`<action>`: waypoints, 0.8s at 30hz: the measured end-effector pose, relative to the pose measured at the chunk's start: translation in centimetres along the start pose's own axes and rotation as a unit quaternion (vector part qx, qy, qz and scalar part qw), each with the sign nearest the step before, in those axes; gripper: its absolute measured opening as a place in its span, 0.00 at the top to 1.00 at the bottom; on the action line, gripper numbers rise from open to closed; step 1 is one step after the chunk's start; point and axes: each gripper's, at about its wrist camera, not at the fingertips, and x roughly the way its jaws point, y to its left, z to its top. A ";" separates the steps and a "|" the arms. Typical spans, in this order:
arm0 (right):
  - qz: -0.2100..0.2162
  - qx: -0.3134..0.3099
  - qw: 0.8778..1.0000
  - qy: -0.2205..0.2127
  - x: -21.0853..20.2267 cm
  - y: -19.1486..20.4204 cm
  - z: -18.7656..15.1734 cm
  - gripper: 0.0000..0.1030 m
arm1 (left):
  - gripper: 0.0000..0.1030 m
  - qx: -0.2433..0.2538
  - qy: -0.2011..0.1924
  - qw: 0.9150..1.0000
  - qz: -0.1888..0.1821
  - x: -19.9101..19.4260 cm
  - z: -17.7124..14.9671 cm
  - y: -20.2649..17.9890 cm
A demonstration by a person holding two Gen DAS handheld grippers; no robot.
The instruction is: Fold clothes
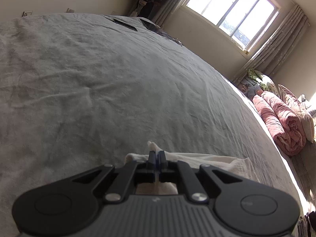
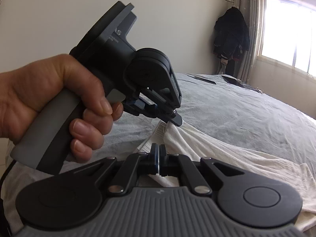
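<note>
A white cloth [image 2: 217, 148] lies on a big bed with a grey sheet [image 1: 98, 79]. The cloth is near the front edge of the bed, close to both cameras. What kind of clothing it is cannot be told, because much of it is hidden under the tools.

In the right wrist view, a hand [image 2: 49, 98] holds the left gripper [image 2: 177, 121] by its grey handle. The tips of this gripper pinch a bit of the white cloth and lift it into a little peak. The hand is cut off at the left edge, so the arm does not show.

In the left wrist view, the left gripper [image 1: 157, 155] has its two fingers pressed together, with a small white tip of cloth sticking out past them. The wide black body of the tool covers most of the cloth below.

The right gripper [image 2: 159, 152] is also pressed shut. Its fingers sit right at a ribbed edge of the white cloth. A thin bit of cloth looks caught between them, but the fingers hide the spot.

Far back on the bed lie some flat dark things [image 1: 126, 23], too small to name. A bright window [image 1: 233, 9] washes out all that is outside. Rolled pink blankets [image 1: 280, 118] lie beside the bed. Dark clothes [image 2: 231, 31] hang in the corner, hard to make out.
</note>
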 end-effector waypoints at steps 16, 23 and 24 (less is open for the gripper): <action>0.029 -0.073 0.996 0.051 2.6 -0.9 0.6 0.88 | 0.98 -0.014 0.012 1.000 0.000 0.7 0.1 0.2; 0.042 -0.095 0.992 0.067 4.0 -1.1 0.9 0.67 | 0.98 -0.037 0.023 0.999 -0.003 1.2 0.1 1.1; 0.044 -0.095 0.992 0.069 4.2 -1.2 0.9 0.67 | 0.98 -0.038 0.023 0.999 -0.002 1.2 0.1 1.1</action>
